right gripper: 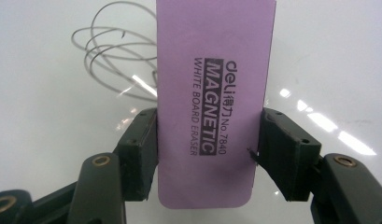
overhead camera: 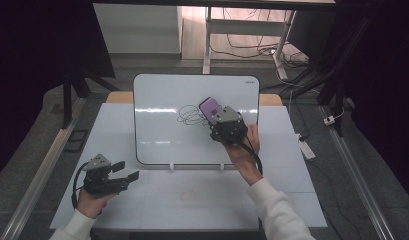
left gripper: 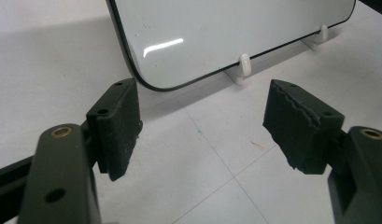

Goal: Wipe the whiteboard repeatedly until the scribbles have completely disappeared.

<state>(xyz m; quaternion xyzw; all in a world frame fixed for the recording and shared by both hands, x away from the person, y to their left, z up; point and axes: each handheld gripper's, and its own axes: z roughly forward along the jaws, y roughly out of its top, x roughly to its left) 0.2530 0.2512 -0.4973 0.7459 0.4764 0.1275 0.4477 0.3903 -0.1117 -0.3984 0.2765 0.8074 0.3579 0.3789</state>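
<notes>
White tabletop under dim surroundings, with dark floor and trailing cables beyond, carries a whiteboard propped on 2 small white clips at its near edge. On the board's upper middle sits a looping grey scribble – several overlapping ovals of thin marker line.

Wiping looks to be the step in hand. The right gripper is pinching a purple eraser by its long sides, the 2 jaws pressed against its edges, and the eraser lies at the right end of the scribble, seemingly at or very close to the board's face; actual contact I cannot confirm. The left gripper rests low on the table near the board's bottom-left corner, jaws spread wide with nothing between them.

Next, I judge, the eraser wants sweeping leftwards across the loops with its felt side flat and steady pressure – the propped board may rock or slide on its clips, so the idle hand could brace it.

The eraser is a slim rounded rectangle, pale purple, printed in black with "deli", "MAGNETIC", "WHITE BOARD ERASER" and "No.7840"
</notes>
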